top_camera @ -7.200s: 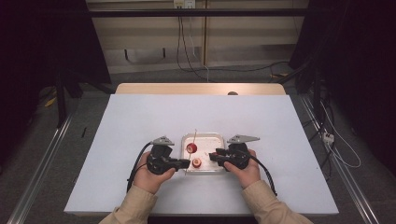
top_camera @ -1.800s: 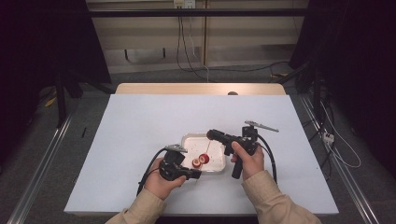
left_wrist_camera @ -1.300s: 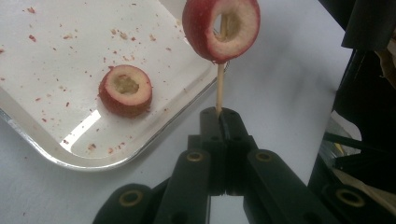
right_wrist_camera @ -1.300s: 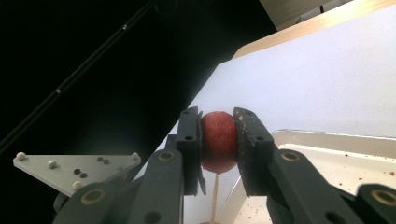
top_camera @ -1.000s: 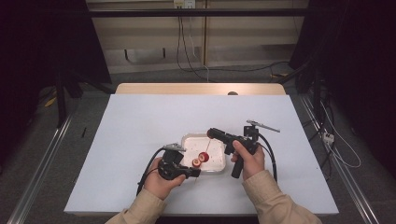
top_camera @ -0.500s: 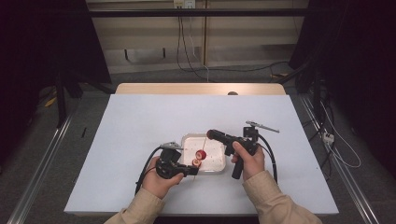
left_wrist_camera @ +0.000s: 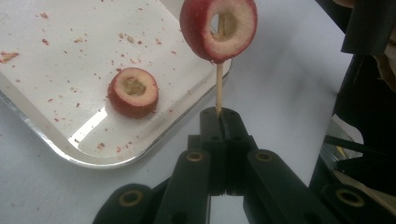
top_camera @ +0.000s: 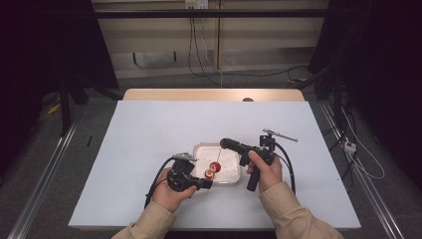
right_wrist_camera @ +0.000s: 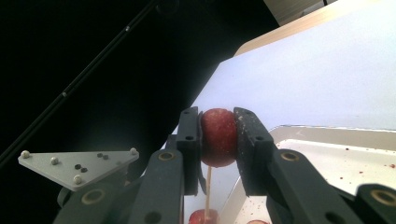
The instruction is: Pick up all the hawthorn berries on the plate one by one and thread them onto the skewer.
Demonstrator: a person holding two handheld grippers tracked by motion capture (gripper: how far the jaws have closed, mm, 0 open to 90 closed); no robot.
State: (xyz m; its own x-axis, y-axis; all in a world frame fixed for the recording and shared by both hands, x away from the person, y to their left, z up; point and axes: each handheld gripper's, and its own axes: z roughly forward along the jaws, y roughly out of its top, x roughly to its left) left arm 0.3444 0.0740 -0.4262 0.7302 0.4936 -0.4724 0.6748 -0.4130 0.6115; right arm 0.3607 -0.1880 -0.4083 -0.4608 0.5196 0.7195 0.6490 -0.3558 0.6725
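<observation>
fruit pieces are going onto a thin wooden skewer (left_wrist_camera: 218,86), and both call for a gentle hand. left gripper (left_wrist_camera: 219,116) has its jaws pressed fully together on the skewer's lower end, holding it upright just off the near right corner of the metal tray (left_wrist_camera: 56,140). one cored red fruit ring (left_wrist_camera: 219,28) already sits on the stick above those jaws; another cored piece (left_wrist_camera: 133,92) lies loose in the tray among crumbs. right gripper (right_wrist_camera: 218,137) pinches a whole-looking red fruit (right_wrist_camera: 218,137) by its sides, above the skewer tip (right_wrist_camera: 208,184) in its own view.

judging by the crumbs, the flesh is soft and crumbly, so it probably bruises or splits under a hard squeeze; holding it across the skin-covered sides, as here, leaves the cored axis free for the stick. the skewer looks light and stiff but slender, likely to snap or slip if bent, so a grip low down, with the push kept straight along it, seems safest.
</observation>
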